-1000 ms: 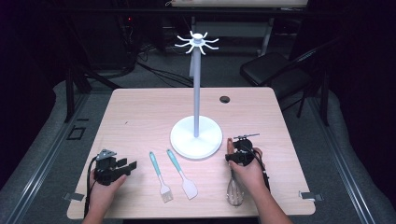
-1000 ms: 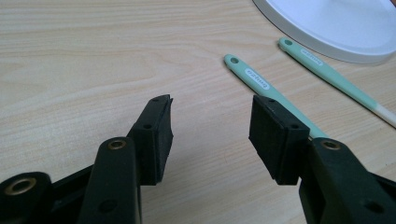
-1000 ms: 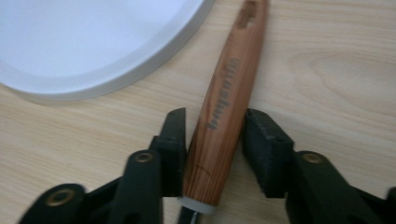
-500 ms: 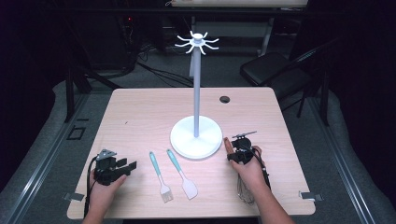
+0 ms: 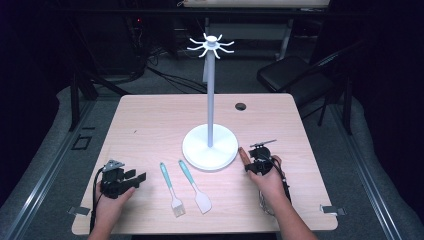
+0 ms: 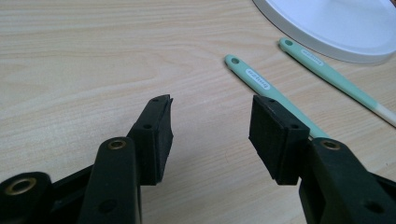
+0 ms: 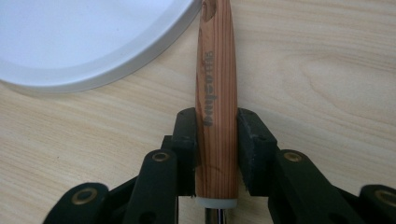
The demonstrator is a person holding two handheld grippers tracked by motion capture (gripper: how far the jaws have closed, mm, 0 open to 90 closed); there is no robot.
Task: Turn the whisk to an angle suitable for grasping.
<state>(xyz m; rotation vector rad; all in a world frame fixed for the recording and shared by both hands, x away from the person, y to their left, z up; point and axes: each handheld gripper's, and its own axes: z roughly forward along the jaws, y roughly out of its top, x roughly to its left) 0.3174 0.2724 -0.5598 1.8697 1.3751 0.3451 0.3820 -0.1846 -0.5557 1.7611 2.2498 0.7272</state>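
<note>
i am working at a pale wood-grain table (image 5: 150, 130) standing in a dark room, with grey floor around it, a black chair (image 5: 290, 80) behind its far right corner and cables on the floor beyond the far edge. a small dark round hole (image 5: 241, 106) is sitting near the far edge.

a white utensil stand (image 5: 210, 145) is occupying the middle, its round base on the table and a thin pole rising to a ring of hooks.

my right gripper (image 7: 215, 135) is gripping the wooden handle of a whisk (image 7: 215, 93), both pads pressing its sides; the handle tip is lying just beside the base rim, and the wire head is trailing back under my right hand (image 5: 270, 175) toward the near edge.

my left gripper (image 6: 210, 135) is resting near the near-left corner, jaws standing wide apart with nothing between them.

a mint-handled pastry brush (image 5: 171, 189) and a mint-handled spatula (image 5: 195, 186) are lying side by side between my hands, close together but not touching.

the far half and left side of the table are lying bare.
</note>
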